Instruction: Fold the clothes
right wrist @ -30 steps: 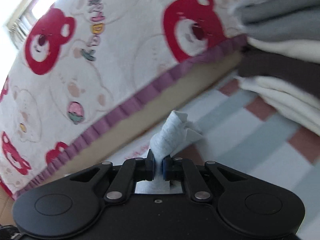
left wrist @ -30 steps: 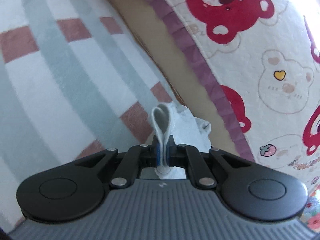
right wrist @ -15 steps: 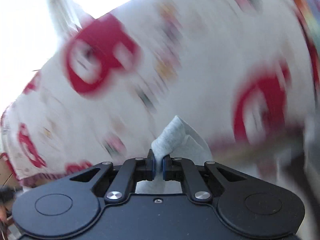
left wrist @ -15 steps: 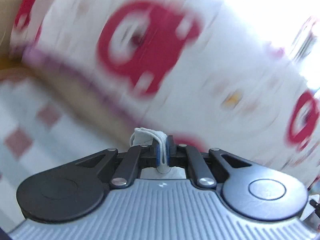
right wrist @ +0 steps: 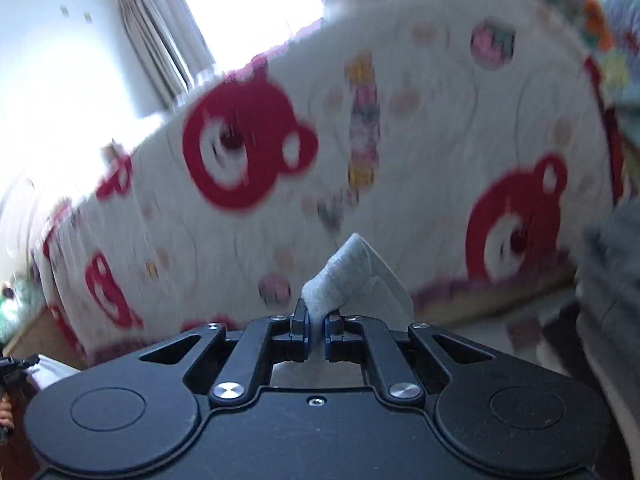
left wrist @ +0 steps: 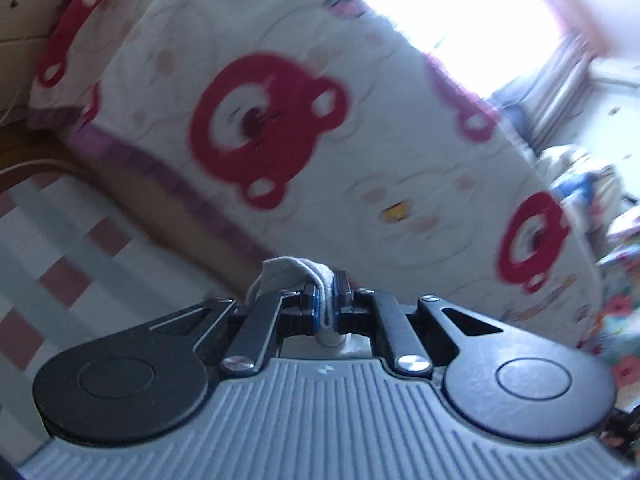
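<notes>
A pale grey garment is held up off the floor by both grippers. In the left wrist view my left gripper (left wrist: 326, 298) is shut on a bunched fold of the grey garment (left wrist: 286, 270), which flops over to the left of the jaws. In the right wrist view my right gripper (right wrist: 316, 328) is shut on another fold of the same grey garment (right wrist: 344, 276), which stands up above the jaws. The part of the cloth hanging below both grippers is hidden.
A bed with a white quilt printed with red bears (left wrist: 320, 140) and a purple trim fills the view ahead. A checked pink, grey and white mat (left wrist: 52, 248) lies on the floor at left. A stack of grey folded clothes (right wrist: 608, 280) sits at right. A bright window (right wrist: 248, 12) is behind.
Both grippers have risen well above the checked mat with the grey garment held; the views now look over the bed's top towards the window. Both wrists have rolled.
</notes>
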`<state>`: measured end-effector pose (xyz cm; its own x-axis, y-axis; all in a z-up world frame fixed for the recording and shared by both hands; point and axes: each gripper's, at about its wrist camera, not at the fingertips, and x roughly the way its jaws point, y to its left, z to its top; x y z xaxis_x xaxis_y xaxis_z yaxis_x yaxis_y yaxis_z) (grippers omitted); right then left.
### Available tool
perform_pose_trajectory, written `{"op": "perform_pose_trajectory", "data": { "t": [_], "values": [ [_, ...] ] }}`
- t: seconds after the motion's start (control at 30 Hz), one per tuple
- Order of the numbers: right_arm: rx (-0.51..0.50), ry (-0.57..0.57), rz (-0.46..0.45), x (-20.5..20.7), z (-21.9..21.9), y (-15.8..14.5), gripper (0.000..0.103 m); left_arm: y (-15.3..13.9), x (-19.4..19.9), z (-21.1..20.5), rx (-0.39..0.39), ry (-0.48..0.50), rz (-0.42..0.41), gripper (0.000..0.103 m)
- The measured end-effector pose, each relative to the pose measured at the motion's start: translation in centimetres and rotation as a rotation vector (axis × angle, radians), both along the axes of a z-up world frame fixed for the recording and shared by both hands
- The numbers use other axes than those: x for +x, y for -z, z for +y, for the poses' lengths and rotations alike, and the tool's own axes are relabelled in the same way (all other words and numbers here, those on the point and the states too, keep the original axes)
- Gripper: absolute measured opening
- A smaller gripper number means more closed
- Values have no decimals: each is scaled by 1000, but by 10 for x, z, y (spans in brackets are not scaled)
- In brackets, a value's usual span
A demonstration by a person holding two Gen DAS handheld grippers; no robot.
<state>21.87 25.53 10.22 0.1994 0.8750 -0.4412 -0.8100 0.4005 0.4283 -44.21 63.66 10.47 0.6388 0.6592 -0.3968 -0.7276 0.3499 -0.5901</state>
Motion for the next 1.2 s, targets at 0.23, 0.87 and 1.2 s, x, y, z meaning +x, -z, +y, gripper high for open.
{"op": "perform_pose_trajectory", "data": {
  "t": [0.23,0.87,1.2],
  "values": [
    [-15,-31,-9,26,75,-3,7,24,4,44,6,-55,24,5],
    [-79,243,169,-50,-91,220,8,173,-4,-72,-276,190,314,6],
    [-162,265,129,-63,-95,257,8,216,-10,-60,-407,207,378,6]
  ]
}}
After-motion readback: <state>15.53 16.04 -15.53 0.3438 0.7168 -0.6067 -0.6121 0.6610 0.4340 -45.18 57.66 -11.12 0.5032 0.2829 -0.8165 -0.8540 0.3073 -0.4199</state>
